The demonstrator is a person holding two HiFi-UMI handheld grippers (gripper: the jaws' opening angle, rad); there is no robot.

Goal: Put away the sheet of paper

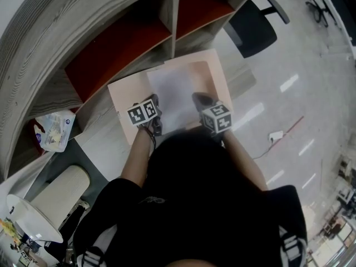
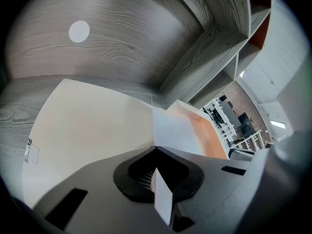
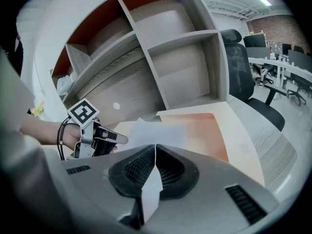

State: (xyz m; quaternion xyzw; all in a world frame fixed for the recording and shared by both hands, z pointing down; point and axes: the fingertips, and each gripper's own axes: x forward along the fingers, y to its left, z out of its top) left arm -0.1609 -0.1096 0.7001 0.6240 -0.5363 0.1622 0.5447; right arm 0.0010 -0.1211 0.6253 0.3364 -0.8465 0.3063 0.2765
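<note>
The white sheet of paper hangs over an open peach folder that lies on the grey wooden surface. My left gripper is shut on the sheet's near left edge and my right gripper on its near right edge. In the left gripper view the paper runs edge-on between the closed jaws of the left gripper, with the folder beyond. In the right gripper view the sheet is pinched in the right gripper, above the folder, and the left gripper shows at the left.
A grey shelf unit with red backs stands just beyond the folder. A black office chair is at the far right. A plastic bag lies at the left, with a white round seat below it. A cable lies on the floor.
</note>
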